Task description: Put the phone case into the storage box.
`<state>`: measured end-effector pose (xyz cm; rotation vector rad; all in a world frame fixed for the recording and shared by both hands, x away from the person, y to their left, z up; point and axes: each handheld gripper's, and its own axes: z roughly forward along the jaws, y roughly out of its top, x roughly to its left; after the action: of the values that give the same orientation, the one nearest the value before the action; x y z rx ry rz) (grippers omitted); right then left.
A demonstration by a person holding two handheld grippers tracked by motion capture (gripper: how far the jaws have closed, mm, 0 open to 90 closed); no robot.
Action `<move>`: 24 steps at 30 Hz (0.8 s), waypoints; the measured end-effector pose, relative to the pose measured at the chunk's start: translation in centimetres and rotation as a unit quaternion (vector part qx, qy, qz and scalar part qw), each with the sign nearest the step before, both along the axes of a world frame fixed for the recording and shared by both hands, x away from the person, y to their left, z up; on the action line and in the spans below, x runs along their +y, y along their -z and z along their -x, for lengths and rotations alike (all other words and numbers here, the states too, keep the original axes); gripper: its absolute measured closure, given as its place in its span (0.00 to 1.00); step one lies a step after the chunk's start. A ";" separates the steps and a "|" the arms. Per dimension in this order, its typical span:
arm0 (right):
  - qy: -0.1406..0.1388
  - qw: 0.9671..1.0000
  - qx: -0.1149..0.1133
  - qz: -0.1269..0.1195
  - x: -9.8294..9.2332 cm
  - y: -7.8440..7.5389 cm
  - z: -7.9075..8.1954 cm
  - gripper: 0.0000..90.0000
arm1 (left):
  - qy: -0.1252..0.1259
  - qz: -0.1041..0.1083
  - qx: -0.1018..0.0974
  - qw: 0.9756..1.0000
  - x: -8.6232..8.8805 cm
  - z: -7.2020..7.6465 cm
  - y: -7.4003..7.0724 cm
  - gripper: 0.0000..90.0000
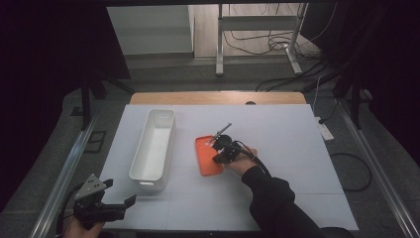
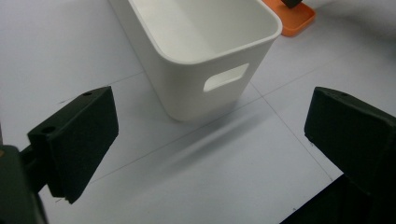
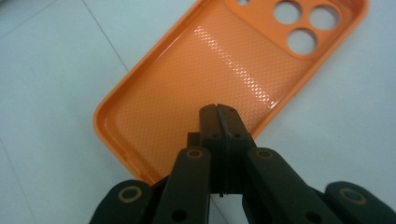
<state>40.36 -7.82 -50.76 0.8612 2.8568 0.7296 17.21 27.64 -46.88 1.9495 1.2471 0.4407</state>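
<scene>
An orange phone case (image 3: 201, 88) is lying open side up near the middle of the white surface (image 1: 277, 148), its camera cutouts at the end facing the far edge. In the right gripper view its ribbed inner face is catching the light and its raised rim is running all round. The right hand-held gripper (image 3: 218, 112) is hovering over the case's near half with its jaws pressed together and nothing between them; whether the tips are touching the case cannot be told. In the high view the person's right hand (image 1: 242, 161) is reaching in from the near edge, a dark sleeve behind it. Just beside the case, toward the left edge, a long white bin (image 1: 153, 144) is standing upright, with a handle slot in its near end wall. At the near left corner the left hand-held gripper (image 1: 130, 201) is waiting well apart from the bin, its jaws standing wide with nothing in them.
</scene>
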 end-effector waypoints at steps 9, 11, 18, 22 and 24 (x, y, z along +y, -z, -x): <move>0.012 1.000 -0.004 0.005 -0.8 -0.1 -0.7 0.99 | -0.001 0.000 0.000 1.000 0.0 0.0 0.0 0.04; 0.015 1.000 -0.006 0.006 -1.0 -0.1 -0.9 0.99 | -0.001 0.000 0.000 1.000 0.0 0.0 0.0 0.04; 0.019 1.000 -0.012 0.006 -1.5 -0.1 -1.4 0.99 | -0.001 0.000 0.001 1.000 0.0 0.0 0.0 0.04; 0.023 1.000 -0.016 0.007 -1.8 -0.1 -1.7 0.99 | -0.001 0.000 0.001 1.000 0.0 0.0 0.0 0.04; 0.025 1.000 -0.018 0.007 -1.9 -0.1 -1.8 0.99 | -0.001 0.000 0.001 1.000 0.0 0.0 0.0 0.05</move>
<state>42.20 -9.76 -50.62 0.9027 2.7946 0.7108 17.24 27.62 -46.90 1.9497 1.2500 0.4406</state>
